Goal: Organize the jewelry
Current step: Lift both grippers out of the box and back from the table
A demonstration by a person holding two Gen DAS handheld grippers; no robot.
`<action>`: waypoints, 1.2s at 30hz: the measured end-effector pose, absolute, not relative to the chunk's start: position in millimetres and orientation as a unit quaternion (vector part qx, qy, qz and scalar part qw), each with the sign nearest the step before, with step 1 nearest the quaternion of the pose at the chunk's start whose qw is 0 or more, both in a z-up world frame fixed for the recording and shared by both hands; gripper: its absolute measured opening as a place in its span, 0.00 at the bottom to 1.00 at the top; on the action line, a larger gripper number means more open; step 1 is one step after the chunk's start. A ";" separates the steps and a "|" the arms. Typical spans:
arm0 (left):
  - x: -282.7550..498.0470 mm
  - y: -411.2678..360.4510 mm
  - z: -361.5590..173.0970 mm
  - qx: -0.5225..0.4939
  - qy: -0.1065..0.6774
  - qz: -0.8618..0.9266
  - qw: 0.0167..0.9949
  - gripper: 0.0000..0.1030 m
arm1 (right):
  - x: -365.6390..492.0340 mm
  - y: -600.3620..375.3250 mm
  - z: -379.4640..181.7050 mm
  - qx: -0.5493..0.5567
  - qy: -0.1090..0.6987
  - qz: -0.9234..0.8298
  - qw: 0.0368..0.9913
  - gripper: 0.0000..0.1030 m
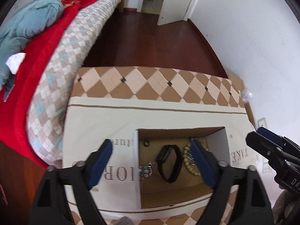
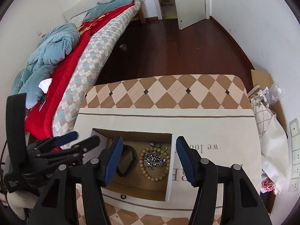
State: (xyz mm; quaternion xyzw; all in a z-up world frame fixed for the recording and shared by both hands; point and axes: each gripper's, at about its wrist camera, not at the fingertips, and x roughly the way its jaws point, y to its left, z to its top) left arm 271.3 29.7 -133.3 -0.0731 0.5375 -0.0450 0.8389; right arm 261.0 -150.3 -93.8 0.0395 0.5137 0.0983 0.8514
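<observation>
An open cardboard box [image 1: 180, 131] [image 2: 131, 132] stands on a table under a cream and checked cloth [image 1: 150, 116]. In the box lie a black wristband [image 1: 169, 166] [image 2: 129, 161], a wooden bead bracelet [image 1: 187, 161] [image 2: 152, 178], a silver chain [image 2: 155, 161], a silver ornament [image 1: 147, 170] and a small dark ring [image 1: 146, 142]. My left gripper [image 1: 150, 142] [image 2: 86, 136] hangs open over the box's left side, with nothing between its blue pads. Above the bracelet and chain my right gripper [image 2: 149, 140] [image 1: 256, 136] is open and holds nothing.
A bed with a red blanket [image 2: 75, 60] and a blue duvet [image 2: 52, 46] runs along the left of the table. Bags and cardboard [image 2: 266, 101] crowd the right, below wall sockets [image 2: 296, 153]. A small ring [image 2: 123, 197] lies on the cloth by the box's near edge.
</observation>
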 end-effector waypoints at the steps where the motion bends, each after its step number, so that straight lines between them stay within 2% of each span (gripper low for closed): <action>1: 267.8 32.1 -130.7 -0.067 0.532 -0.037 0.843 0.92 | 259.0 -151.0 -93.6 0.037 0.514 0.093 0.852 0.64; 5: 251.1 38.6 -130.2 -0.026 0.520 0.009 0.854 1.00 | 245.7 -151.5 -96.8 -0.004 0.510 0.043 0.859 0.96; 6: 245.3 38.7 -131.7 -0.012 0.516 0.020 0.856 1.00 | 241.0 -150.2 -98.5 -0.019 0.509 0.028 0.860 0.98; 13: 214.8 39.6 -144.0 0.000 0.522 0.034 0.852 1.00 | 217.5 -142.9 -124.5 -0.047 0.522 -0.006 0.852 1.00; 21: 196.4 36.5 -136.8 0.008 0.514 0.042 0.857 1.00 | 197.0 -138.3 -127.2 -0.046 0.518 -0.018 0.854 1.00; 36: 137.9 32.9 -68.4 -0.002 0.451 0.038 0.892 1.00 | 139.7 -139.4 -63.0 -0.034 0.465 -0.018 0.885 1.00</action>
